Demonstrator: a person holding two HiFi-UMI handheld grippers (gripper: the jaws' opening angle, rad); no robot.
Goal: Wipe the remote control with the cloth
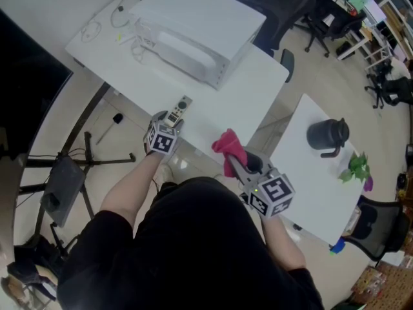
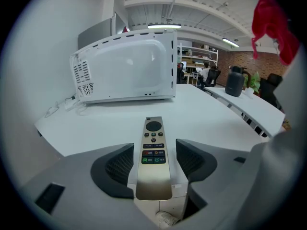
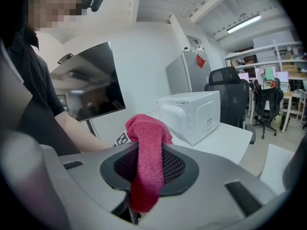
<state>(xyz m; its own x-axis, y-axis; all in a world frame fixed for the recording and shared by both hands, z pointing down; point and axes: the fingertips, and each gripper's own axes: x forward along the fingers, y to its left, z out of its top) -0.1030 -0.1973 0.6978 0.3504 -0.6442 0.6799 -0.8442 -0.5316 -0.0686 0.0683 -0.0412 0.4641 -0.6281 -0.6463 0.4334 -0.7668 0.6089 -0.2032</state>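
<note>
A slim silver remote control (image 1: pixel 179 111) lies on the white table (image 1: pixel 248 92) close to its near edge. In the left gripper view the remote control (image 2: pixel 153 152) runs lengthwise between the two dark pads (image 2: pixel 117 166), with a gap on each side. My left gripper (image 1: pixel 169 119) is open around it. A red cloth (image 1: pixel 229 146) is bunched in my right gripper (image 1: pixel 240 163), which hangs off the table's edge to the right of the remote. In the right gripper view the cloth (image 3: pixel 148 147) is pinched between the jaws and droops down.
A white microwave (image 1: pixel 193 34) stands at the back of the table, with cables (image 1: pixel 97 28) to its left. A second white table (image 1: pixel 310 186) at the right bears a black kettle (image 1: pixel 328 136) and a green plant (image 1: pixel 356 166). Office chairs (image 1: pixel 316 24) stand beyond.
</note>
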